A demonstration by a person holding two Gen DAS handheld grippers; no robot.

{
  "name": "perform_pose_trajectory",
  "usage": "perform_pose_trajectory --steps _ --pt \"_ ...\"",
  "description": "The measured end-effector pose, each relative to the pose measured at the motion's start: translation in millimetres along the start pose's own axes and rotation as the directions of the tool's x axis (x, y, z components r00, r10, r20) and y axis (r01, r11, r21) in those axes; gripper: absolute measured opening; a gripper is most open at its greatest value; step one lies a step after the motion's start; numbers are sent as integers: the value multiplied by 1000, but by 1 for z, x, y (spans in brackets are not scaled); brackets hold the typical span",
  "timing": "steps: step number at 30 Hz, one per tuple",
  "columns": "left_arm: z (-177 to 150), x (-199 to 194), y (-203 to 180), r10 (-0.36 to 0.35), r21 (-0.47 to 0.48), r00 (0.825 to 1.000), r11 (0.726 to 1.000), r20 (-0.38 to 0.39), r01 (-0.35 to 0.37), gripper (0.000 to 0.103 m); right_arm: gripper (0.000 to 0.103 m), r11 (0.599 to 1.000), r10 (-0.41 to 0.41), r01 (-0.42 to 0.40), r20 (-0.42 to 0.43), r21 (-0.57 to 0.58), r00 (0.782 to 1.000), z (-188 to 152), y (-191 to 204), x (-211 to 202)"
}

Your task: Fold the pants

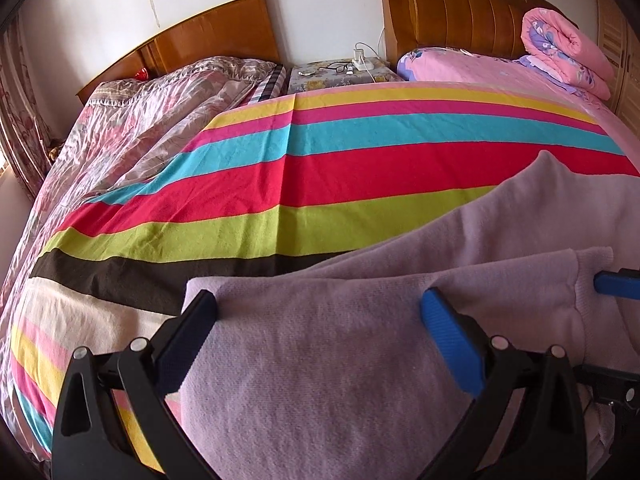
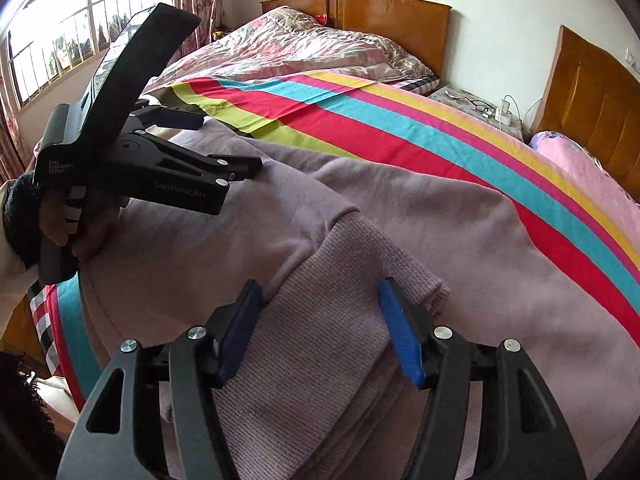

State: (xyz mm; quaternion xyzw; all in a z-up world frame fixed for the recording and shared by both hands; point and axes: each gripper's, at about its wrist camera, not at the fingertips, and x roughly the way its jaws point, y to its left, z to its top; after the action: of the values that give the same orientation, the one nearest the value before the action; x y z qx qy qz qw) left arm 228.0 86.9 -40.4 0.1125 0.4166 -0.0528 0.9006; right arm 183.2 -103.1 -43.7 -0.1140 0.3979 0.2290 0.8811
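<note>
The pants (image 1: 320, 360), a pale lilac knit pair, lie on a striped sheet (image 1: 320, 168) spread over the bed, in the near part of it. In the left wrist view the left gripper (image 1: 320, 312) sits low over the pants with its jaws spread wide; the cloth lies between and under the blue pads (image 1: 448, 332), and nothing is pinched. A doubled layer of cloth runs across just beyond the fingertips, and past it a leg stretches up toward the right.

In the right wrist view the right gripper (image 2: 320, 316) is also released, its jaws set apart on either side of a ribbed cuff (image 2: 360, 264) that lies on top of the smoother cloth. The fingers (image 2: 400, 332) flank the cuff; whether they touch it cannot be told. The left gripper (image 2: 180, 120) shows at upper left, held in the person's hand (image 2: 92, 224), resting at the far edge of the pants.

Behind the sheet stand a nightstand (image 1: 340, 76) with glasses (image 1: 336, 67) and a rolled quilt (image 1: 564, 48).
</note>
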Motion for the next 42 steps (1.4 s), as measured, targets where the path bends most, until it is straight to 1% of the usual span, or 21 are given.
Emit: perform_pose_trajectory --steps 1,3,6,7,8,10,14,18,21,22,23,24,25,27,29,32,35,37,39,40,42 --pt "0 0 0 1 0 1000 1000 0 -1 102 60 1000 -16 16 11 -1 1000 1 2 -5" --pt "0 0 0 0 0 1000 1000 0 0 102 60 1000 -12 12 22 -21 1000 -3 8 -15" --pt "0 0 1 0 0 1000 1000 -1 0 102 66 1000 10 -10 -31 -20 999 -20 13 -14" --pt "0 0 1 0 -1 1000 1000 -1 0 102 69 1000 20 -20 -30 -7 999 -26 12 -13" --pt "-1 0 1 0 -2 1000 1000 -1 0 102 70 999 30 -30 -20 17 999 -30 9 -14" --pt "-1 0 1 1 -2 1000 1000 -1 -1 102 71 998 46 -45 -19 54 999 -32 5 -15" --pt "-1 0 1 2 -1 1000 1000 -1 -2 102 73 997 37 -35 -26 67 999 -36 4 -20" --pt "-1 0 1 1 -2 1000 1000 -1 -1 102 77 990 70 -66 -31 121 997 -42 -6 -19" --pt "-1 0 1 -3 -5 1000 1000 -1 3 102 80 993 49 -43 -56 108 997 -43 -11 -28" --pt "-1 -1 1 0 -3 1000 1000 -6 0 102 80 994 31 -24 -60 104 998 -46 -15 -34" --pt "1 -3 0 17 -5 1000 1000 -12 -18 102 80 994 6 0 -57 109 998 -49 -21 -40" --pt "4 -9 -2 52 -12 999 999 -13 -53 102 80 992 -14 20 -47 126 999 -52 -29 -49" --pt "8 -21 -7 65 -19 998 998 9 -65 102 80 987 -26 30 -24 156 999 -56 -40 -61" --pt "19 -51 -25 -8 -3 995 1000 95 8 102 80 975 -49 40 32 219 998 -64 -62 -85" --pt "33 -71 -57 -70 60 987 996 146 62 102 82 962 -105 87 58 259 993 -72 -81 -101" --pt "48 -71 -119 -174 180 976 972 132 149 102 82 947 -182 168 27 275 983 -81 -101 -105" --pt "59 -48 -180 -200 274 976 947 84 171 102 82 946 -200 191 11 264 980 -88 -108 -108" --pt "67 -30 -209 -216 294 975 936 46 193 102 83 945 -204 195 5 263 979 -96 -112 -113" --pt "73 -14 -232 -206 320 978 929 25 188 102 84 941 -201 195 -10 278 980 -106 -117 -114" --pt "76 -5 -241 -192 335 981 926 15 176 102 84 936 -204 205 -31 285 978 -113 -120 -114" --pt "77 18 -253 -136 354 990 925 -26 137 102 84 924 -235 254 -100 286 967 -128 -126 -108"
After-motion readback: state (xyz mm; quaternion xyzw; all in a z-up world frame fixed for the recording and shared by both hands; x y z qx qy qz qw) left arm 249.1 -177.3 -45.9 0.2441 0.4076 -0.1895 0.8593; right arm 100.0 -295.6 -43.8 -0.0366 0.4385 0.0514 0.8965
